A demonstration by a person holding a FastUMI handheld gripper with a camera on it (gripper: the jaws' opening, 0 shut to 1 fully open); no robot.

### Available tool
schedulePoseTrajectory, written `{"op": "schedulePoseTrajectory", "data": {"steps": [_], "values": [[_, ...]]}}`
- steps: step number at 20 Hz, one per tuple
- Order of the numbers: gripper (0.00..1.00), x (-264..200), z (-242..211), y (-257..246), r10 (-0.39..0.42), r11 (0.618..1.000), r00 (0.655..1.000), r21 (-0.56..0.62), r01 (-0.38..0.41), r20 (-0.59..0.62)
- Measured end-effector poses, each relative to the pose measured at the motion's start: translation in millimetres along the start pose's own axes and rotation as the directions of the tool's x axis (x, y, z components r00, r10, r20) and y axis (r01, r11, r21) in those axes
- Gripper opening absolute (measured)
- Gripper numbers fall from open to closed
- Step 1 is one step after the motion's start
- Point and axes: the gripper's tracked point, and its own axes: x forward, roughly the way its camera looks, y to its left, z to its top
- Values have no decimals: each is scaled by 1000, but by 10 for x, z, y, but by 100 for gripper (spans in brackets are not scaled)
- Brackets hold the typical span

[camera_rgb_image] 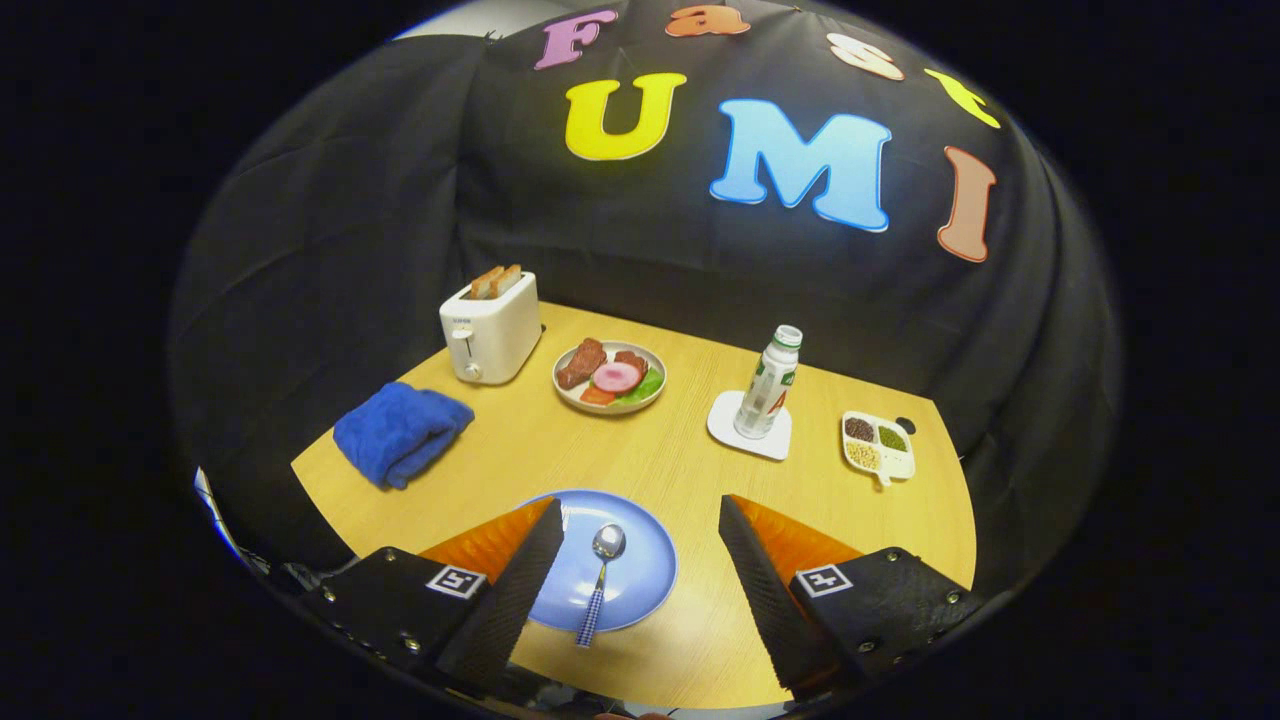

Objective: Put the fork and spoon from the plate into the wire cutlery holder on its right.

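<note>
A blue plate lies on the wooden table near its front edge, partly behind my left finger. On it rests a spoon with a shiny bowl pointing away and a checked blue-and-white handle reaching over the plate's near rim. My gripper hovers above, open wide, with the spoon lying between the two fingers and nothing held. The left finger covers the plate's left part.
Beyond the plate stand a white toaster with toast, a plate of play food, a bottle on a white coaster, and a small divided dish of beans. A blue cloth lies at left.
</note>
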Motion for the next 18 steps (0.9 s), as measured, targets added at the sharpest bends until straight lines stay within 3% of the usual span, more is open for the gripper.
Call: {"op": "schedulePoseTrajectory", "data": {"steps": [7, 18], "values": [[97, 379, -711, 277, 62, 998, 970, -18, -68, -234], [96, 697, -1137, 421, 59, 997, 923, -30, -76, -381]]}}
